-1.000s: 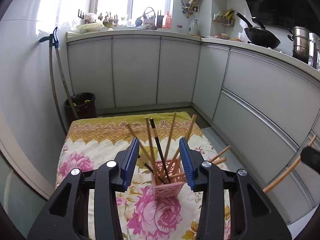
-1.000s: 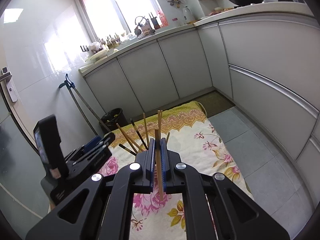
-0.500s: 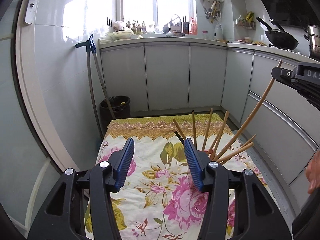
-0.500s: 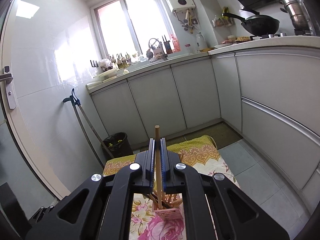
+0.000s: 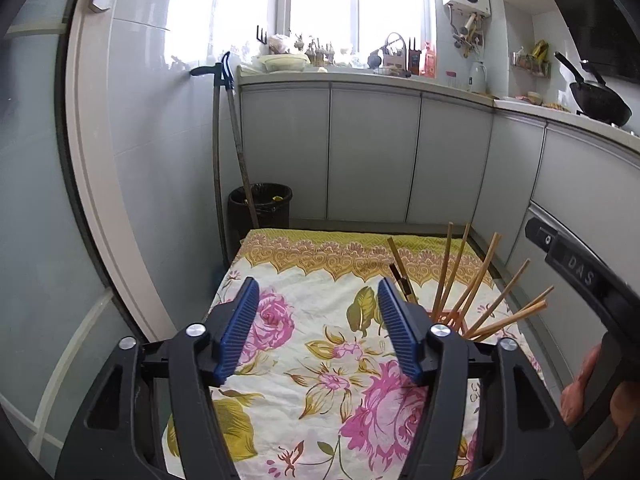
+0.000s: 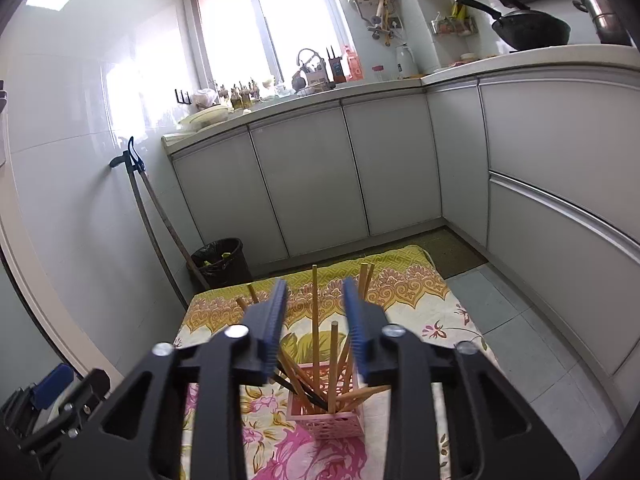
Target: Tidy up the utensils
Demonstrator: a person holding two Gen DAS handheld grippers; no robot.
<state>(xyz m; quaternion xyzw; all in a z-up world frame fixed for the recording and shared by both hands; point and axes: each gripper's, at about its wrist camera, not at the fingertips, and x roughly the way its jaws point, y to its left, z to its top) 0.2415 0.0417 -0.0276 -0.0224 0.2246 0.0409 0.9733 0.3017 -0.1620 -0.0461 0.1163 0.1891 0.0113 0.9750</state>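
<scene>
A pink slotted holder [image 6: 334,420] stands on the floral cloth [image 6: 400,300] and holds several wooden chopsticks [image 6: 333,364] and a dark one. My right gripper [image 6: 314,320] is open and empty, right above the holder, with the chopsticks standing between its blue pads. In the left wrist view the chopsticks [image 5: 476,280] fan out behind my right-hand finger, and the holder is mostly hidden. My left gripper [image 5: 316,320] is open and empty over the cloth [image 5: 320,344], to the left of the holder.
The table stands in a narrow kitchen with grey cabinets [image 6: 312,184] behind and to the right. A black bin [image 5: 260,204] and two long-handled tools [image 5: 230,152] stand against the left wall. The right gripper's body [image 5: 584,280] and a hand show at right.
My right gripper has opened and let go of the wooden chopstick, which now stands in the holder. My left gripper has drawn away to the left of the holder.
</scene>
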